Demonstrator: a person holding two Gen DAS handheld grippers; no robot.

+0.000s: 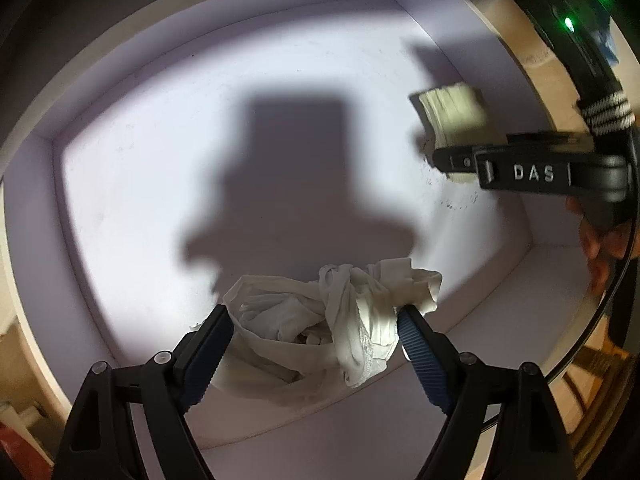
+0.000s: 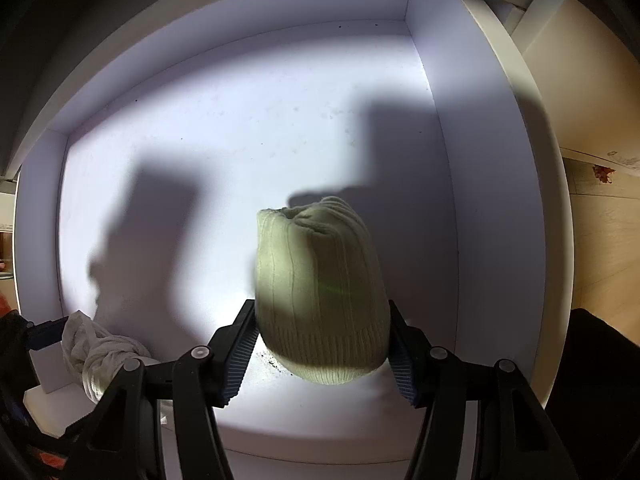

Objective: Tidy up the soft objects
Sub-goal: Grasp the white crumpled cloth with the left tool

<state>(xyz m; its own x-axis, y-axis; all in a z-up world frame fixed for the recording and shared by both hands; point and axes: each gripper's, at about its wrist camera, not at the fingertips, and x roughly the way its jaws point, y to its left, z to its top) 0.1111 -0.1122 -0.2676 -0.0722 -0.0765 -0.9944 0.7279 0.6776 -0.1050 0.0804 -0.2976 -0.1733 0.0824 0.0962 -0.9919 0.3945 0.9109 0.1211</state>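
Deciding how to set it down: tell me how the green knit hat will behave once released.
The green knit hat bulges between the right tool's pads, so it probably squashes easily and springs back. Ribbed knit should grip rather than slip. It hangs limp over the white drawer floor, so it will likely slump flat without rolling.

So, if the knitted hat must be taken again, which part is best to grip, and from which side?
Grip the knitted hat across its ribbed cuff, from above: that doubled band looks thickest and firmest, and the right tongs already clamp it there.
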